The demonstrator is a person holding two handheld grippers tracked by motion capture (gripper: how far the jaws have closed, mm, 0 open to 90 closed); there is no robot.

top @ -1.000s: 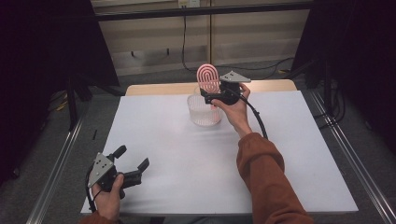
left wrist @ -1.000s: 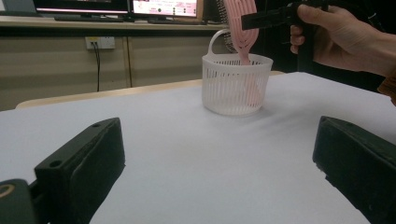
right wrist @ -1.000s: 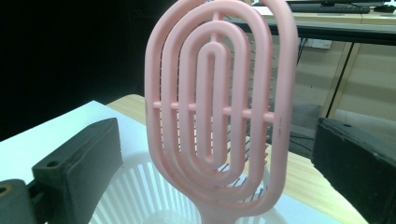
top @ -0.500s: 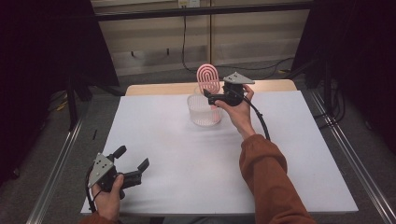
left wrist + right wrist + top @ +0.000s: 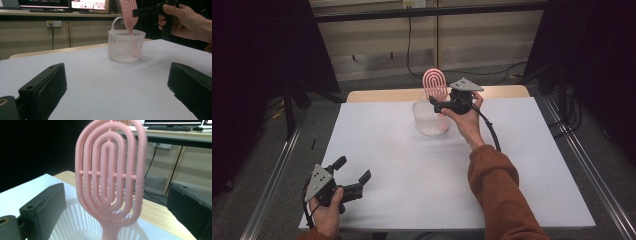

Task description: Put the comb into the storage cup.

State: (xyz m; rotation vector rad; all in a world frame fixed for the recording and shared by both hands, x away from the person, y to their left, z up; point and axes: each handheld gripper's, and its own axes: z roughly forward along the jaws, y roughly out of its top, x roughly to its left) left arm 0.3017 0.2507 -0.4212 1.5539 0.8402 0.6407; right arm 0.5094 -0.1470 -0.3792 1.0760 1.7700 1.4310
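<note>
Standing upright in white slatted basket (image 5: 430, 120): pink oval-looped hairbrush (image 5: 435, 85)

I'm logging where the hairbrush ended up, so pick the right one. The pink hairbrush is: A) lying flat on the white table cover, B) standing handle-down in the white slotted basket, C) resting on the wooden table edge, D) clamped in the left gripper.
B: the pink hairbrush stands with its handle down inside the white slotted basket, its oval head rising above the rim.
</note>
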